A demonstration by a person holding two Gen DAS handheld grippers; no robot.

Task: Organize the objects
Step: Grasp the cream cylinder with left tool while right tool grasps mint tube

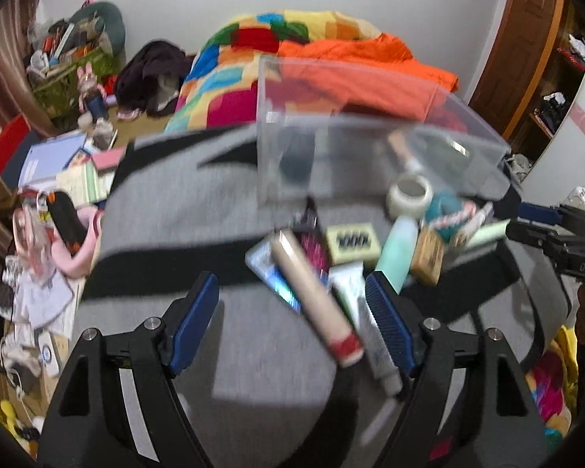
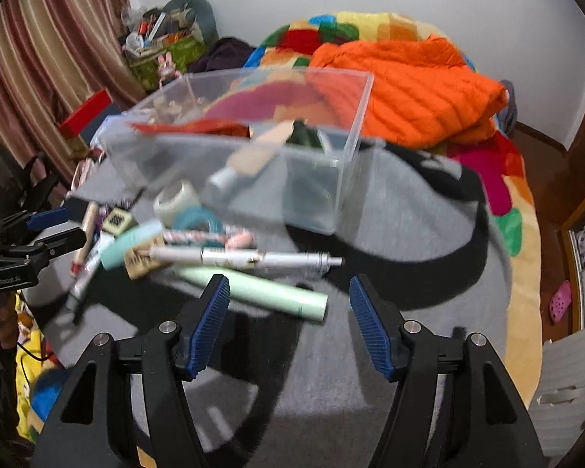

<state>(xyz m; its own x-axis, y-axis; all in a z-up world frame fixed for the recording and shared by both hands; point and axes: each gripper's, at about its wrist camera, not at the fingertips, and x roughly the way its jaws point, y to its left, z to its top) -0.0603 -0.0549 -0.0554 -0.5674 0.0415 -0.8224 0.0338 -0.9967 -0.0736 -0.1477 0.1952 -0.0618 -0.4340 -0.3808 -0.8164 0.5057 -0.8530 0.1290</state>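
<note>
Your left tongs (image 1: 292,319) are spread wide, nothing pinched, with a beige tube (image 1: 316,300) lying between the pads. Your right tongs (image 2: 290,321) are also spread and hold nothing, just behind a pale green tube (image 2: 261,290) and a white pen (image 2: 245,259). Beyond them sits a pile of small things, including a tape roll (image 2: 177,199). Behind the pile stands a clear plastic box (image 2: 253,156) on the grey blanket (image 2: 401,234) covering the bed.

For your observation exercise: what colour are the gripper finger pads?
Dark blue, ribbed pads, clearest in the right wrist view.
</note>
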